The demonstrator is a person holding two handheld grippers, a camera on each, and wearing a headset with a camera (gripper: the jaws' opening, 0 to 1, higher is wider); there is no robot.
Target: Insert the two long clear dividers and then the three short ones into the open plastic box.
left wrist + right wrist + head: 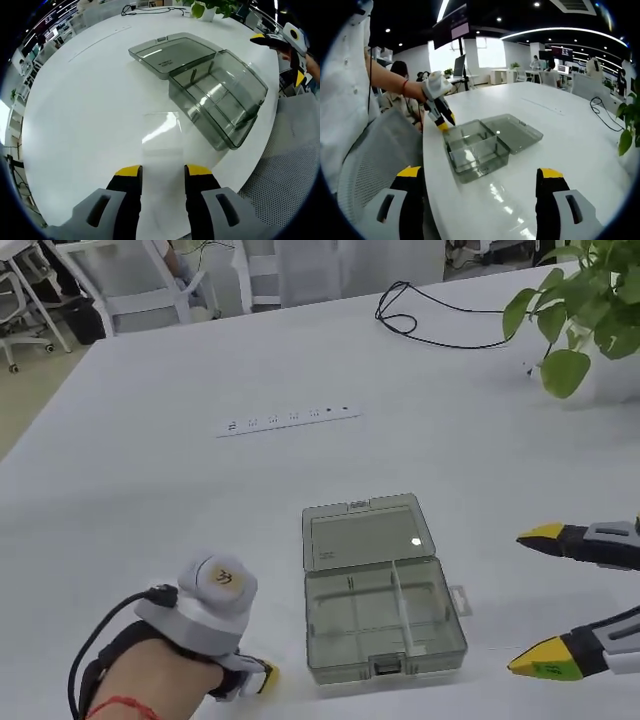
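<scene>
My left gripper (262, 677), just left of the box (385, 612), has its jaws narrowly apart and empty, near a clear divider (162, 129) lying flat. I think pinching that slick sheet could skid it off the table (200, 500). Right of the box, my right gripper (545, 598) gapes wide, empty.

We can read no text with certainty. Ahead of the jaws of the left gripper (163, 172), the lid (167, 52) carries a short printed line, too blurred for us. Far beyond the jaws of the right gripper (480, 172), a hanging screen (456, 29) is also unreadable.
</scene>
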